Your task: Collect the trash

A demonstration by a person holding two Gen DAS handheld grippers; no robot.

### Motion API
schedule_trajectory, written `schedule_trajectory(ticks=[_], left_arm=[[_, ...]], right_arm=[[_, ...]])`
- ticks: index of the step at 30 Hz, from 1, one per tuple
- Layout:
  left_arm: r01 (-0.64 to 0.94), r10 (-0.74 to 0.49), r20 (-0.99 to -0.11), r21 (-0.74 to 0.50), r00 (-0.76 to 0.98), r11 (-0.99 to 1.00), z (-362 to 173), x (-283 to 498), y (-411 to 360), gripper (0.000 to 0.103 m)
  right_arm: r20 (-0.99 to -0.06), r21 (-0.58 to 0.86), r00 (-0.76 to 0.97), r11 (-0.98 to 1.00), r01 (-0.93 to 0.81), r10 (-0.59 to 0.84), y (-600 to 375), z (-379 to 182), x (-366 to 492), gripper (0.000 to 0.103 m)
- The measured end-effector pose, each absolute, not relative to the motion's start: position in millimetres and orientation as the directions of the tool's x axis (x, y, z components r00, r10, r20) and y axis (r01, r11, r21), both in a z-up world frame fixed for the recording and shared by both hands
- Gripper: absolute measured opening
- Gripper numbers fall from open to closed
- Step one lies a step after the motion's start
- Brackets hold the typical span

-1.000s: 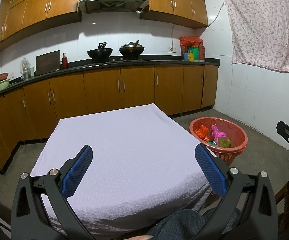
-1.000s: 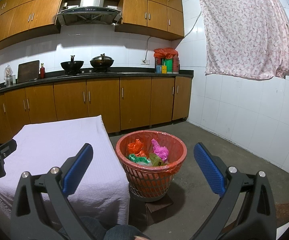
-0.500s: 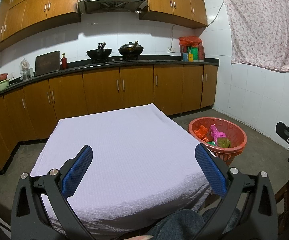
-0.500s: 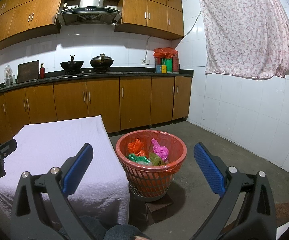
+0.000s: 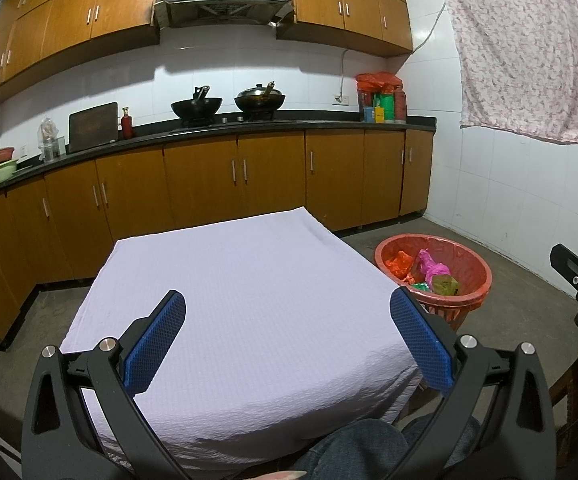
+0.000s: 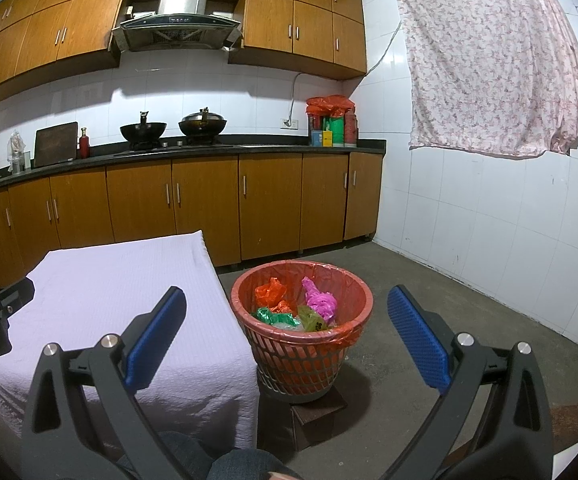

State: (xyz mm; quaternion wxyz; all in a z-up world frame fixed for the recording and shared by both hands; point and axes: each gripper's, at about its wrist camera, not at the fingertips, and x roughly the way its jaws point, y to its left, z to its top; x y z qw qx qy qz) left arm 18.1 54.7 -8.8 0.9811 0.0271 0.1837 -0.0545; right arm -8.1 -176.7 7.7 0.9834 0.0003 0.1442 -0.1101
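Note:
A red plastic basket [image 6: 273,282] with a red liner stands on the floor to the right of the table, on a small dark block. Inside it lie crumpled orange [image 6: 271,292], pink [image 6: 321,302] and green [image 6: 271,315] trash pieces. The same basket [image 5: 475,268] shows right of the table in the left wrist view. My left gripper [image 5: 289,336] hangs open over the near part of the lilac tablecloth [image 5: 241,280], nothing between its blue pads. My right gripper [image 6: 287,328] is open too, held in front of the basket and above the floor, empty.
Brown kitchen cabinets [image 5: 209,176] and a dark counter with two woks [image 5: 229,102] line the back wall. A floral cloth [image 6: 493,64] hangs on the tiled right wall. Bare concrete floor [image 6: 429,280] lies right of the basket. A person's jeans-clad knees [image 5: 361,444] sit at the table's near edge.

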Motion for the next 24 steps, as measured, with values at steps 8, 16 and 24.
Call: schedule_trajectory(ticks=[8,16,24], left_arm=[[0.117,-0.097,-0.363,0.034,0.927,0.993,-8.7,17.4,53.6,0.101],[0.119,-0.099,-0.364,0.033,0.926,0.992,-8.3,18.0,53.1,0.101],[0.119,-0.099,-0.364,0.033,0.926,0.992,-8.5,17.4,52.3,0.101]], right_arm=[[-0.283,-0.029,0.934,0.976,0.218,-0.217,-176.7,6.1,-8.3,0.099],[-0.284,-0.028,0.934,0.976,0.217,-0.216,-177.2,6.4,-8.5,0.099],[-0.284,-0.028,0.934,0.976,0.218,-0.216,-177.2,6.6,-8.5,0.099]])
